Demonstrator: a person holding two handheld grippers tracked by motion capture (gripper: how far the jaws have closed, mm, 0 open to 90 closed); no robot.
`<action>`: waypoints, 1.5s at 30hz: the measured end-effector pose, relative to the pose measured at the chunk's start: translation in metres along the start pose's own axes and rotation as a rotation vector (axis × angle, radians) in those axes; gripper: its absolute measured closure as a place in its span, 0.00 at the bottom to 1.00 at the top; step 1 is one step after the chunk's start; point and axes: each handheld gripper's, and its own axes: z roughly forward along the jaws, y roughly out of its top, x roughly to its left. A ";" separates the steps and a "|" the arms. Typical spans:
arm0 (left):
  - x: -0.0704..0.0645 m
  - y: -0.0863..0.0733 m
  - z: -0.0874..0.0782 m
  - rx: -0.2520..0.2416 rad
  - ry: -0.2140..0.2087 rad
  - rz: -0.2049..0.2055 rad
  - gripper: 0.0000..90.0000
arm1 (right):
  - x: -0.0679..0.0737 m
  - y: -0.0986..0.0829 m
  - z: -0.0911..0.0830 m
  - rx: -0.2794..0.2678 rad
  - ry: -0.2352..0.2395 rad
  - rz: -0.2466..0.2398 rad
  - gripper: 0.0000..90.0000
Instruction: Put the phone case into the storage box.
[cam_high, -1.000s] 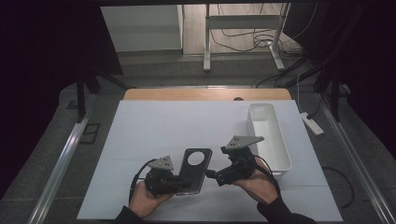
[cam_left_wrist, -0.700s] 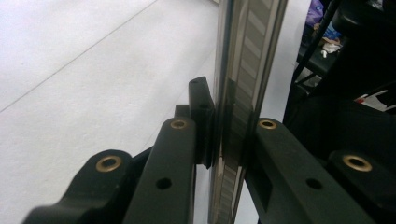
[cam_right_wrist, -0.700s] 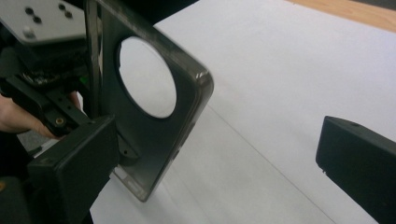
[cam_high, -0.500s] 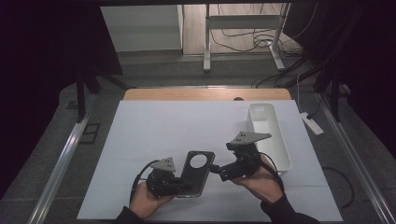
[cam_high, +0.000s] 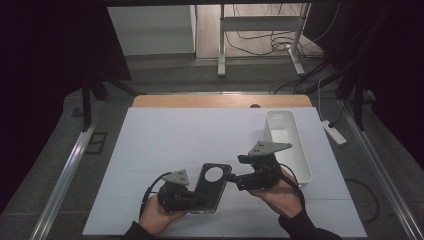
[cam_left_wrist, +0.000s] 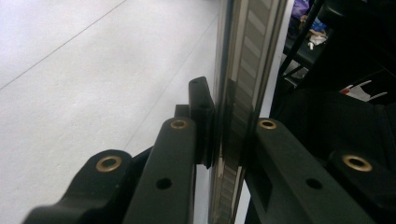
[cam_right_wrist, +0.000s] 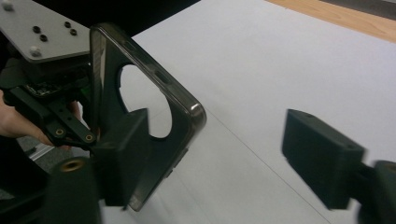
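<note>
A dim room with cables on the floor lies behind a white table (cam_high: 165, 145), whose far edge shows a strip of bare wood.

The left gripper (cam_high: 192, 199) sits near the table's near edge, left of the middle. Its jaws are closed on the lower end of a dark phone case (cam_high: 212, 187), seen edge-on between them in the left gripper view (cam_left_wrist: 231, 116). The case is held just above the table, its long axis running away from the near edge and leaning slightly right, with the round camera hole (cam_high: 214, 174) at the far end.

The right gripper (cam_high: 235, 181) is just to the right of the case, pointing left at it. Its jaws stand wide open and hold nothing. In the right gripper view the case (cam_right_wrist: 140, 116) stands on edge just beyond the left jaw, not yet between the two. So the case lies straight ahead of the right gripper, and I judge the coming move to be closing on its upper right side.

A white tray (cam_high: 295, 150) stands by the table's right edge, behind the right hand (cam_high: 280, 197).

Against half a second ago, the right gripper has drawn a little closer to the case, while the left holds as it was
</note>
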 end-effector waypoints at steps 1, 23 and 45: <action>0.000 0.000 0.000 0.000 -0.003 -0.001 0.94 | 0.000 0.000 0.000 0.001 0.012 -0.002 0.38; 0.003 -0.001 0.000 -0.010 -0.083 -0.002 0.94 | 0.002 0.001 -0.007 -0.024 0.097 -0.037 0.87; 0.005 -0.002 0.002 -0.025 -0.075 0.007 0.74 | 0.006 0.002 -0.010 -0.045 0.101 -0.033 0.88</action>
